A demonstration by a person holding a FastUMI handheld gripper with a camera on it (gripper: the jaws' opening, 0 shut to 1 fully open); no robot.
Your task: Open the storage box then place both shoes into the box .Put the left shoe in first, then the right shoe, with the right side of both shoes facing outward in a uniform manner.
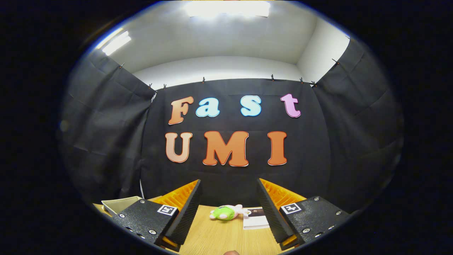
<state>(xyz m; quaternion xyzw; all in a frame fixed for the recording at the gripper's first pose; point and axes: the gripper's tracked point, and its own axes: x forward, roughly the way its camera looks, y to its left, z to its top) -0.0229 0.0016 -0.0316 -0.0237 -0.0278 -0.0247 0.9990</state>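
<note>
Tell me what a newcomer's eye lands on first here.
The open tongs dominate: two black fingers with orange backs, spread wide above a wooden table. Beyond them, in the gap, a small green and white shoe lies beside a white booklet. A pale tray sits off to the left.

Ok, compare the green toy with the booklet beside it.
The green toy is soft, rounded and bright green with pale parts; the booklet is flat, rectangular, white with a dark top. The toy lies between the open gripper fingers' lines; the booklet runs behind the right finger. Both lie on the wooden table, beyond the fingers.
</note>
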